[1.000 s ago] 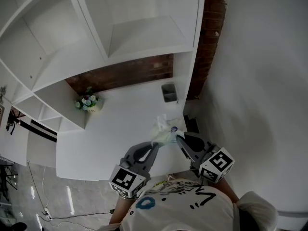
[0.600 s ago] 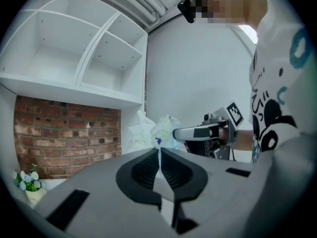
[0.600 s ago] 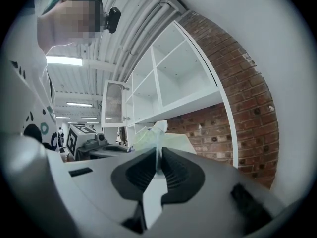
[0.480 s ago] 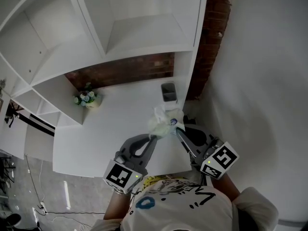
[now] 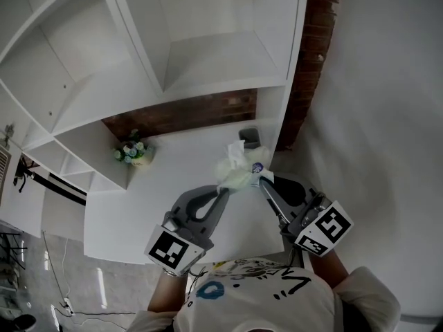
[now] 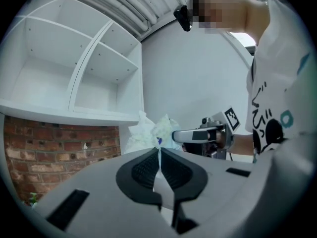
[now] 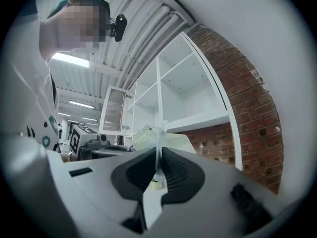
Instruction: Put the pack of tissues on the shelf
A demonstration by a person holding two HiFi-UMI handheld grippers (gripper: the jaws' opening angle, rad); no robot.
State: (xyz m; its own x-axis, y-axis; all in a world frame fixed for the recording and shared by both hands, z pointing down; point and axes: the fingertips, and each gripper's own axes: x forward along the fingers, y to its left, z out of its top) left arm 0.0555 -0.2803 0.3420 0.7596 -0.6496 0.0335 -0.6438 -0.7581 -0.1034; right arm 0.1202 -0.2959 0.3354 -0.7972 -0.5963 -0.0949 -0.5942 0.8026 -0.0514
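Note:
The pack of tissues (image 5: 239, 171) is a soft pale-green and white packet with a small purple mark. It hangs in the air between both grippers, above the white desk top (image 5: 173, 185). My left gripper (image 5: 223, 191) is shut on the packet's left edge film (image 6: 159, 155). My right gripper (image 5: 261, 182) is shut on its right edge (image 7: 158, 150). The white shelf (image 5: 221, 57) stands above and beyond, its compartments bare. In the left gripper view the pack of tissues (image 6: 148, 133) sits just past the jaws, with the right gripper (image 6: 198, 135) behind it.
A small grey cup (image 5: 249, 137) stands at the desk's back right, just beyond the packet. A small pot of flowers (image 5: 133, 151) sits at the back left. A brick wall (image 5: 187, 113) runs under the shelf and a brick column (image 5: 311, 54) on its right.
Both grippers have lifted the tissue pack up and away from me toward the shelf. The pack now overlaps the grey cup in the head view.

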